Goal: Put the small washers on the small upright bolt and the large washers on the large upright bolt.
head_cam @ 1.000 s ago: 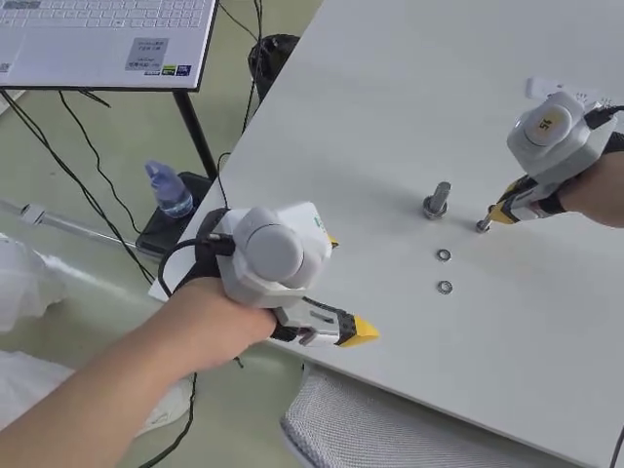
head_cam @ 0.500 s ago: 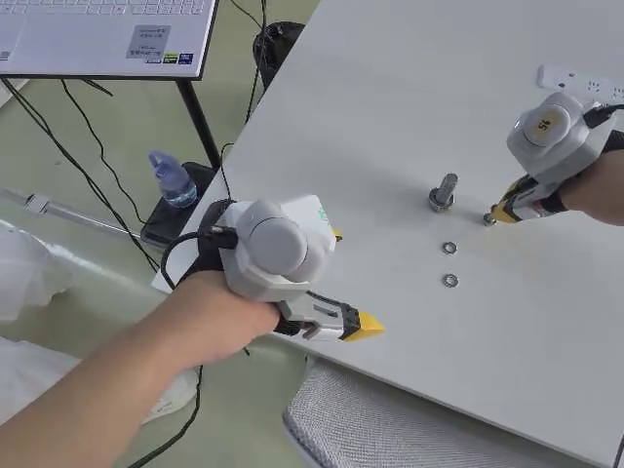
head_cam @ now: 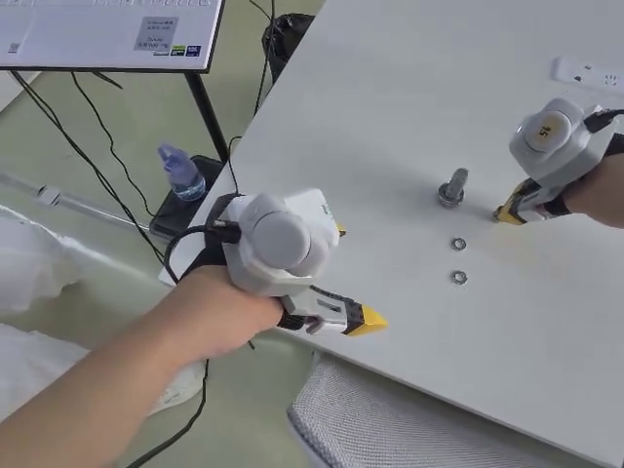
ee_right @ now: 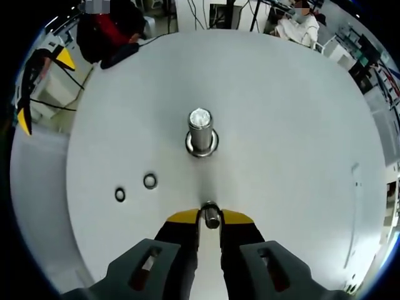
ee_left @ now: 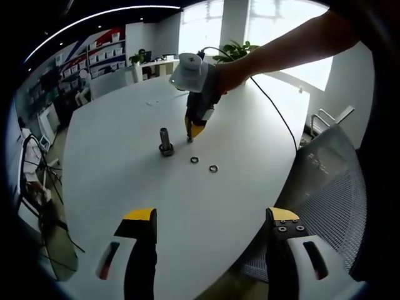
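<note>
**Tool and Part Status**

Right tool (ee_right: 210,220): the jaws are closed to a narrow gap and clamp the small bolt (ee_right: 211,212) from both sides. The bolt stands upright on the table (head_cam: 390,107).

Left tool (ee_left: 209,215): the jaws are spread wide and hold nothing. The tool sits over the near table edge, well apart from the parts.

Large bolt (ee_right: 201,128): upright, near the small bolt, clear of both tools.

Washers (head_cam: 458,244): two lie flat on the table beside the bolts, apart from each other.
</note>
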The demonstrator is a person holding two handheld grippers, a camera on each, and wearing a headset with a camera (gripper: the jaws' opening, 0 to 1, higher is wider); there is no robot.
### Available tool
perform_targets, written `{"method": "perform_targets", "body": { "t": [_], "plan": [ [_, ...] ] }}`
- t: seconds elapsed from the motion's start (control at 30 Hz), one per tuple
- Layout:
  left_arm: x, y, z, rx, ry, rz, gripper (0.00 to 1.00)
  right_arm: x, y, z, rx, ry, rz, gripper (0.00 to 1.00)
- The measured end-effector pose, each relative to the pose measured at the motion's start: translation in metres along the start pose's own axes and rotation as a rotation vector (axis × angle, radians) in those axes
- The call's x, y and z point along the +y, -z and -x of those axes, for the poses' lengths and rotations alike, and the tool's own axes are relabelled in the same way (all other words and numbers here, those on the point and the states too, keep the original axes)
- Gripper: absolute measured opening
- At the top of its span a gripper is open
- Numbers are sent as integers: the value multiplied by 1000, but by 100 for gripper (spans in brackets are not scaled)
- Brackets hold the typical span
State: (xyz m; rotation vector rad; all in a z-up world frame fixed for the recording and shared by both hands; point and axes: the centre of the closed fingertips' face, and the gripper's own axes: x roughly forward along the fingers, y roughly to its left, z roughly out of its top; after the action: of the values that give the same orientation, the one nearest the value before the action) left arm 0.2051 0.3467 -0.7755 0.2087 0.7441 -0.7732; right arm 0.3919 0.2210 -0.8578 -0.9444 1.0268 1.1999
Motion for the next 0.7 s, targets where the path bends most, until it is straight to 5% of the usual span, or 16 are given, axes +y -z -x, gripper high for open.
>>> {"method": "perform_targets", "body": {
  "t": [0.7],
  "plan": [
    [2,1,-1,10,4,0,68,-5,-1,-8,16,5,13,12]
  ]
}}
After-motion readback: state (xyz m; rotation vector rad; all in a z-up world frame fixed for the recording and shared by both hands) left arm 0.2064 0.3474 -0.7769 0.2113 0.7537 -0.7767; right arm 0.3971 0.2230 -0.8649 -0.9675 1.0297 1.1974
